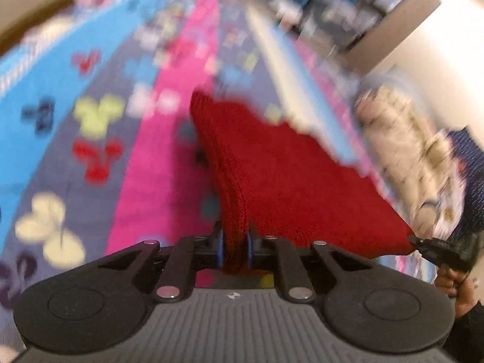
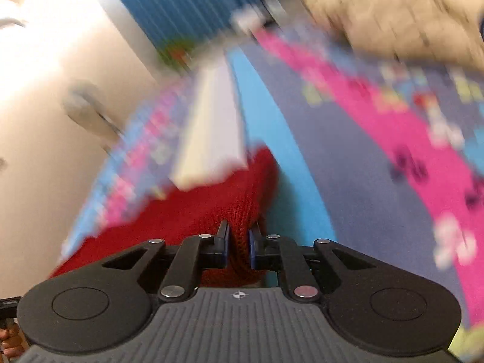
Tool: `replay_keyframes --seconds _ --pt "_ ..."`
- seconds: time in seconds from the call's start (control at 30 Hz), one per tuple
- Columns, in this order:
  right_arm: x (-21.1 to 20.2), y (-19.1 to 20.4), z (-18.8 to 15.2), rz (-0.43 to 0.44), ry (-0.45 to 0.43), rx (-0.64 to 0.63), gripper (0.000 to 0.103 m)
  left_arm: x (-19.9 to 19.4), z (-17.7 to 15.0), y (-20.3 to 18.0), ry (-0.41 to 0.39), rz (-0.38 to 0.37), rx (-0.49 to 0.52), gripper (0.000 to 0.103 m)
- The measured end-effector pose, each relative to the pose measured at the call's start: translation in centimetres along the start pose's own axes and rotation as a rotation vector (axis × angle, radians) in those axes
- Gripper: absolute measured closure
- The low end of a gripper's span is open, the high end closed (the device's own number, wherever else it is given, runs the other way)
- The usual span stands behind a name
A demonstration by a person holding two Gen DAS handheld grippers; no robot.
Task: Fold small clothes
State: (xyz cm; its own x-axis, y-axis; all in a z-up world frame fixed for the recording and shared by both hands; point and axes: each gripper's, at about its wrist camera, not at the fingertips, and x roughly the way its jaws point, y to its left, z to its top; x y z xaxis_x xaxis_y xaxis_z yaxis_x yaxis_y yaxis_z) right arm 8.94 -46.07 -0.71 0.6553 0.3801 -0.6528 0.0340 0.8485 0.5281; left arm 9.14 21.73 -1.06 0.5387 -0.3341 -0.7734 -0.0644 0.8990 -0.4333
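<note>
A red knitted garment (image 1: pixel 272 163) hangs stretched between my two grippers above a patterned bedspread (image 1: pixel 99 139). My left gripper (image 1: pixel 235 243) is shut on one edge of the garment. My right gripper (image 2: pixel 239 243) is shut on another edge of the same red garment (image 2: pixel 211 205). In the left wrist view the right gripper (image 1: pixel 423 245) shows at the far right, pinching the garment's corner. Both views are blurred by motion.
The bedspread (image 2: pixel 363 157) has pink, blue and purple stripes with butterfly shapes. A beige pile of cloth (image 1: pixel 405 151) lies at the right. A blue ribbed surface (image 2: pixel 181 9) and a cream wall (image 2: pixel 45 90) stand behind. A cluttered shelf (image 1: pixel 363 15) is at the back right.
</note>
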Motion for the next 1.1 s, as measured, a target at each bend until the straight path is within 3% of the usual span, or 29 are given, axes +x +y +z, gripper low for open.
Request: replay_keyframes --seconds 0.07,0.13,0.2,0.27,0.33,0.43,0.5,0.53,0.6,0.67,0.8,0.87,0.97,1.0,1.03,1.1 --pt "3.0 -1.8 -1.0 -0.092 0.182 0.063 0.091 2.4 -0.3 -0.4 0.107 0.074 0.043 0.086" --pt "4.5 -1.9 -1.7 -0.147 0.247 0.046 0.09 3.1 -0.1 -0.6 0.128 0.111 0.054 0.078" --pt "4.2 -0.9 -1.6 -0.162 0.222 -0.027 0.086 2.1 0.3 -0.8 0.058 0.143 0.047 0.065" --pt "3.2 0.0 -1.4 -0.197 0.163 -0.082 0.083 0.4 0.7 -1.7 -0.059 0.151 0.094 0.059" --pt "1.6 1.3 -1.2 -0.235 0.05 -0.168 0.077 -0.5 0.8 -3.0 -0.119 0.112 0.156 0.059" --pt "0.9 2.6 -1.0 -0.197 -0.054 -0.29 0.077 0.5 0.3 -5.1 -0.092 0.065 0.276 0.059" --pt "1.7 2.9 -1.3 -0.114 -0.017 -0.31 0.078 2.4 -0.2 -5.7 -0.009 0.14 0.345 0.061" --pt "2.7 3.0 -1.2 -0.114 0.028 -0.322 0.078 3.9 -0.4 -5.7 0.056 0.2 0.348 0.061" --pt "5.7 2.6 -2.1 -0.208 0.179 -0.363 0.078 5.3 -0.6 -5.3 0.12 0.275 0.34 0.053" --pt "7.4 2.3 -3.0 -0.277 0.258 -0.407 0.078 4.8 0.0 -5.7 0.08 0.256 0.331 0.053" --pt "5.9 3.2 -2.2 -0.236 0.158 -0.414 0.076 2.8 0.5 -6.5 -0.039 0.205 0.335 0.054" --pt "6.3 3.2 -2.4 -0.24 0.16 -0.421 0.075 2.9 0.6 -6.8 -0.055 0.196 0.346 0.052" --pt "8.4 2.8 -3.3 -0.283 0.228 -0.45 0.075 5.3 0.3 -6.3 0.059 0.288 0.349 0.04" --pt "8.4 3.2 -3.3 -0.289 0.22 -0.468 0.075 5.9 0.1 -6.1 0.095 0.321 0.349 0.028" --pt "8.2 3.4 -3.2 -0.292 0.21 -0.475 0.075 6.0 0.3 -6.1 0.087 0.35 0.344 0.021" --pt "7.6 3.9 -3.2 -0.287 0.171 -0.454 0.072 5.0 0.7 -6.5 0.023 0.367 0.334 0.02"
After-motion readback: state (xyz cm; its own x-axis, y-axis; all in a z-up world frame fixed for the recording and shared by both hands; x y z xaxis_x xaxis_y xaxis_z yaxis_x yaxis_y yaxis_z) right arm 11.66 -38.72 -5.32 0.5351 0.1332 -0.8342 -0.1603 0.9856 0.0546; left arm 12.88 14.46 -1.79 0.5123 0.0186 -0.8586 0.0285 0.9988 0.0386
